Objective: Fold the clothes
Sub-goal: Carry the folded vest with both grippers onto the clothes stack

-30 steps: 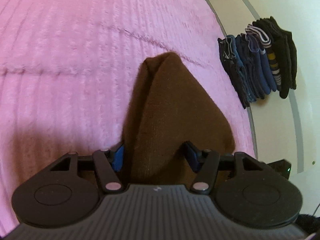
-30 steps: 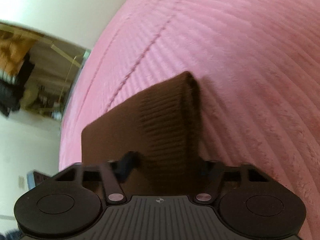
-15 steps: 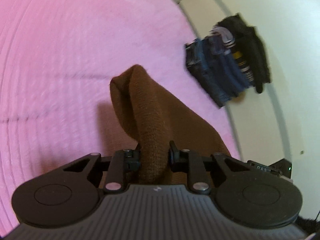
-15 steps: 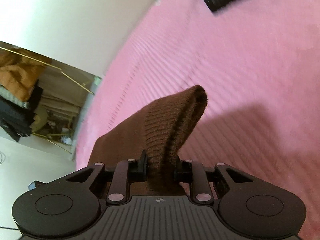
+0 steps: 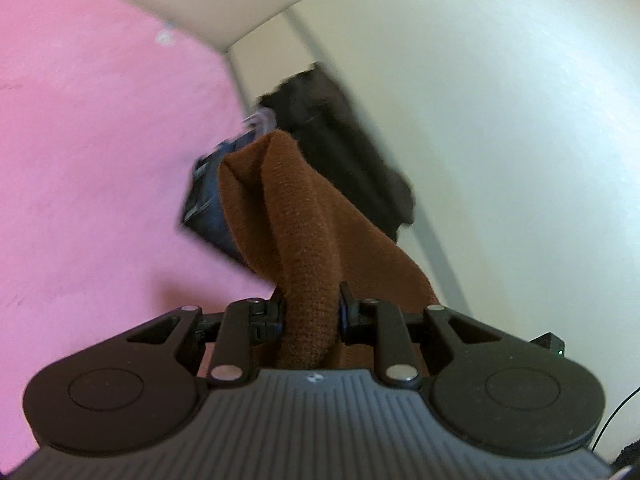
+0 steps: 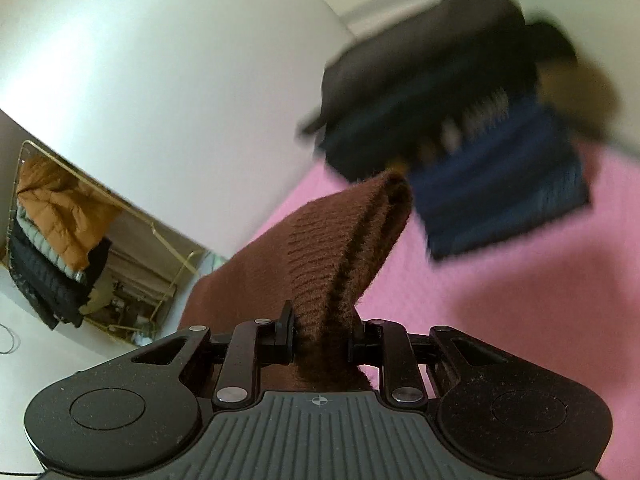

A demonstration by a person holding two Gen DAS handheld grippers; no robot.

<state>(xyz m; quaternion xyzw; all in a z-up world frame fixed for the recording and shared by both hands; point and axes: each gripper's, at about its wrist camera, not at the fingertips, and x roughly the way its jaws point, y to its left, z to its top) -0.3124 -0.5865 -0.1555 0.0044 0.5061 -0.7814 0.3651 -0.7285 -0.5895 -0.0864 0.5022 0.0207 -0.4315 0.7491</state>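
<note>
A brown knitted garment [image 5: 296,216] bunches up between the jaws of my left gripper [image 5: 311,312], which is shut on a fold of it. The same brown garment [image 6: 340,248], here its ribbed edge, is pinched in my right gripper [image 6: 322,338], also shut on it. Both ends are lifted well above the pink bedspread [image 5: 88,152], and the cloth hangs down out of sight below each gripper. The pads are mostly buried in the knit.
A stack of folded dark and blue clothes [image 6: 472,140] lies at the far edge of the pink bedspread [image 6: 520,300], blurred, also seen as the stack [image 5: 328,152] against a white wall [image 5: 500,120]. A mirror [image 6: 80,248] at left reflects hanging jackets.
Both grippers closed on the brown garment, which lay on the bed a second ago, and rose with it. The views swung up toward the wall and the folded stack.
</note>
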